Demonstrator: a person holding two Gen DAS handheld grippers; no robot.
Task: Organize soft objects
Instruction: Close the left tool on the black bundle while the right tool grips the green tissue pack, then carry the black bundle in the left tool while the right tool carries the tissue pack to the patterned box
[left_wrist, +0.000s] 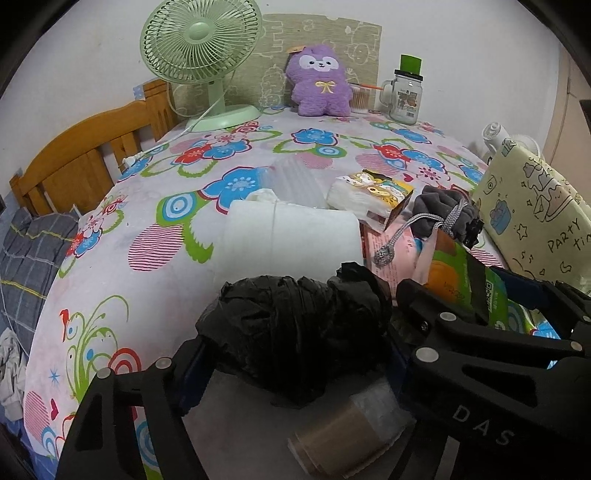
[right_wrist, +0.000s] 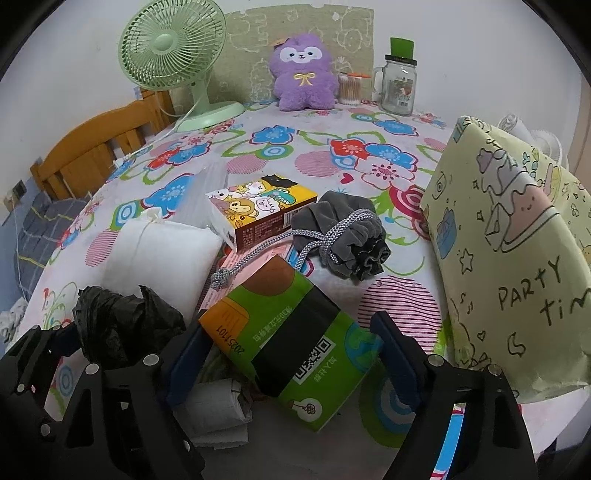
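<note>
Black plastic bag bundle (left_wrist: 295, 328): on floral tablecloth (left_wrist: 147, 229), clamped between left gripper (left_wrist: 299, 354) fingers. Green tissue pack (right_wrist: 295, 347): beside it, between spread, non-touching fingers of right gripper (right_wrist: 291, 354), held low and level. Grey drawstring pouch (right_wrist: 343, 232) beyond.

Soft even indoor light, faint shadows, strong fisheye curvature, dark vignetted corners.

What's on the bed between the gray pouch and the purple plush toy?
Only flowery bedsheet. In the right wrist view, nothing sits between the gray pouch and the purple plush toy.
</note>
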